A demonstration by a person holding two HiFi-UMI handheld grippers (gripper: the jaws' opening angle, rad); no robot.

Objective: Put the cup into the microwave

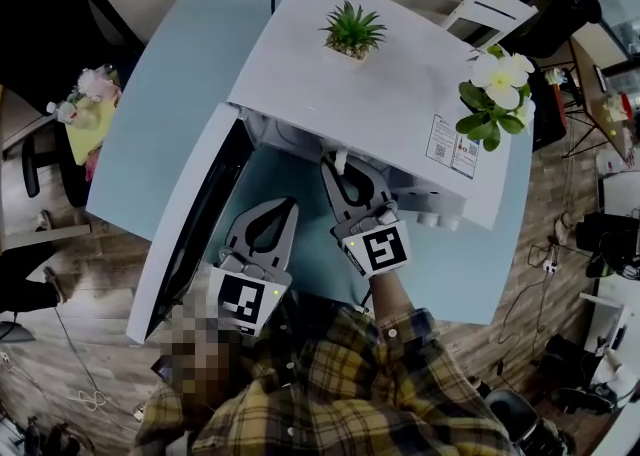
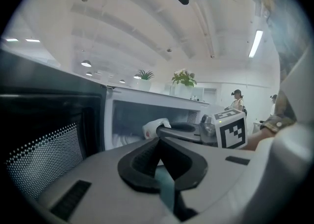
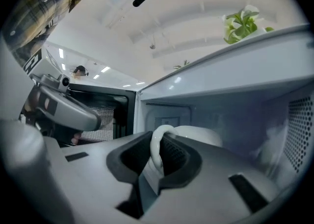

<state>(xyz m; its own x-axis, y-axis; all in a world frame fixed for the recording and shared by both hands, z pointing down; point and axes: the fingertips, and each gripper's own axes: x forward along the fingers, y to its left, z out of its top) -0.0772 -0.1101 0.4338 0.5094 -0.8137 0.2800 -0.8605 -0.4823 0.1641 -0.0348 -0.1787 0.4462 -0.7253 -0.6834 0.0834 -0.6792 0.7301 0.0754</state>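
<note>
Right gripper (image 3: 158, 142) jaws pinch the cup (image 3: 196, 137) by its handle, body ahead inside the microwave (image 3: 235, 110); left gripper (image 2: 158, 142) closed, empty.

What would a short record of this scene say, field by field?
Place: microwave on a blue table
Door: swung open
On top: spiky plant, flowering plant
Right gripper: shut on the cup's handle
Cup: white, at the mouth of the cavity; cannot tell whether it is set down
Left gripper: shut, empty, beside the open door
</note>
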